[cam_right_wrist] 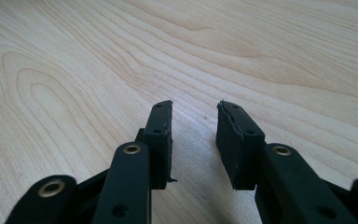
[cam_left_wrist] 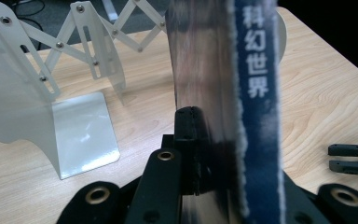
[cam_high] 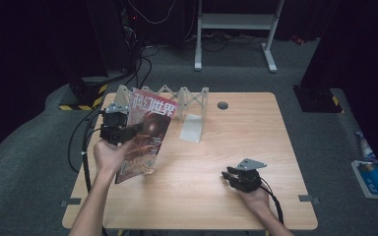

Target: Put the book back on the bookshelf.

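Magazine (cam_high: 145, 135): clamped near its spine in the left hand-held gripper (cam_high: 119, 129), jaws fully closed on the pages; carried upright and tilted above the left part of the desk (cam_high: 256, 147), just in front of the expanding metal bookend rack (cam_high: 189, 105). Upright hold likely chosen for sliding spine-first into a rack slot. Right hand-held gripper (cam_high: 230, 175): jaws partly open, nothing between them, resting low on the desk at the right, well apart from the magazine, apparently parked clear of the carrying path.
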Action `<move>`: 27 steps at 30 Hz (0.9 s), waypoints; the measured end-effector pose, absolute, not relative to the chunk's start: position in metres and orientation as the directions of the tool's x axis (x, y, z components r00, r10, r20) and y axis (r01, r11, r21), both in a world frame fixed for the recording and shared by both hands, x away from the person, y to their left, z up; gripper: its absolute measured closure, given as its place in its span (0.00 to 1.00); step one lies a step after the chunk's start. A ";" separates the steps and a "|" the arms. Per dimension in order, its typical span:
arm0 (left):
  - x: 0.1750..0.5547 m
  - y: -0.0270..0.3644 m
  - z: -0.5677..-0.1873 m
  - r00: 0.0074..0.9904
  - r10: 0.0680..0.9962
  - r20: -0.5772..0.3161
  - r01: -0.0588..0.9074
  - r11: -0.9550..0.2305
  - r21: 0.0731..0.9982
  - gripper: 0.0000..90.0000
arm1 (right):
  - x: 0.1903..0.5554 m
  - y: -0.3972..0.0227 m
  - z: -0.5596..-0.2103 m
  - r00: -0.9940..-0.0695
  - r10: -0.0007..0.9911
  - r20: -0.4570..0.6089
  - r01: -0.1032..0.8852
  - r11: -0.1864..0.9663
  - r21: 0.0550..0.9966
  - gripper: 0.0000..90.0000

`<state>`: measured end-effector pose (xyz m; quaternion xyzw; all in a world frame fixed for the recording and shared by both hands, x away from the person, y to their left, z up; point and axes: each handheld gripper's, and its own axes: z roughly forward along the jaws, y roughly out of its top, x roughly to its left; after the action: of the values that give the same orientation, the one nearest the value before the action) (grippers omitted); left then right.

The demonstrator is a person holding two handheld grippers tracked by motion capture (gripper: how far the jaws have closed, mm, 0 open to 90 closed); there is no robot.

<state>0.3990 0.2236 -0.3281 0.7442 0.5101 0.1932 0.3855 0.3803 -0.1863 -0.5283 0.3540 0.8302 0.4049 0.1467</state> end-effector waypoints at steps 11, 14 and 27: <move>0.410 0.225 -0.325 0.392 0.915 -0.097 0.645 -0.198 0.738 0.92 | 0.380 -0.186 -0.528 -0.708 0.705 0.043 0.468 0.423 0.776 0.73; 0.413 0.226 -0.323 0.393 0.915 -0.087 0.654 -0.212 0.726 0.92 | 0.380 -0.186 -0.528 -0.708 0.705 0.043 0.468 0.423 0.776 0.73; 0.422 0.227 -0.323 0.391 0.919 -0.057 0.691 -0.251 0.678 0.92 | 0.380 -0.186 -0.528 -0.709 0.704 0.044 0.468 0.423 0.776 0.73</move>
<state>0.4217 0.2273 -0.3231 0.7705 0.5223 0.1788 0.3187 0.3803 -0.1865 -0.5283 0.3527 0.8308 0.4051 0.1455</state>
